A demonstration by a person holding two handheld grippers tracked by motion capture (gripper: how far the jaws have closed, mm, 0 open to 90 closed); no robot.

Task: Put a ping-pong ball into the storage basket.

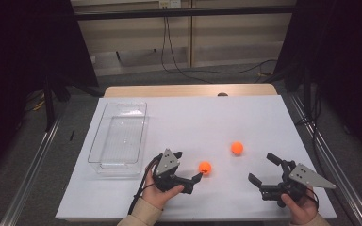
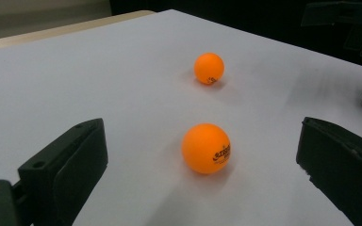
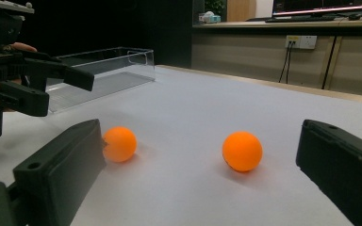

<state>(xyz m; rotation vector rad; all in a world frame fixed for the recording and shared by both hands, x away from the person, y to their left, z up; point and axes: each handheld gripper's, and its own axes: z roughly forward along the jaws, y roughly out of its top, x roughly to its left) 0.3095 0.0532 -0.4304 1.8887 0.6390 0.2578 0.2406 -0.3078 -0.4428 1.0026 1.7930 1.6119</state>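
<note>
Two orange balls lie on the white table top (image 1: 193, 117). The nearer ball (image 1: 205, 167) (image 2: 206, 148) (image 3: 120, 143) rests just ahead of my left gripper (image 1: 188, 165) (image 2: 200, 141), which is open, its jaws spread on either side of the ball and apart from it. The farther ball (image 1: 237, 148) (image 2: 209, 68) (image 3: 242, 150) lies free to the right and farther back. My right gripper (image 1: 260, 167) (image 3: 202, 141) is open at the front right, aimed toward both balls with nothing between its jaws.
A clear plastic tray (image 1: 118, 136) (image 3: 103, 59) stands empty at the table's left side. The left gripper (image 3: 42, 80) appears at the left of the right gripper view. A wooden table edge (image 1: 188, 90) runs along the back.
</note>
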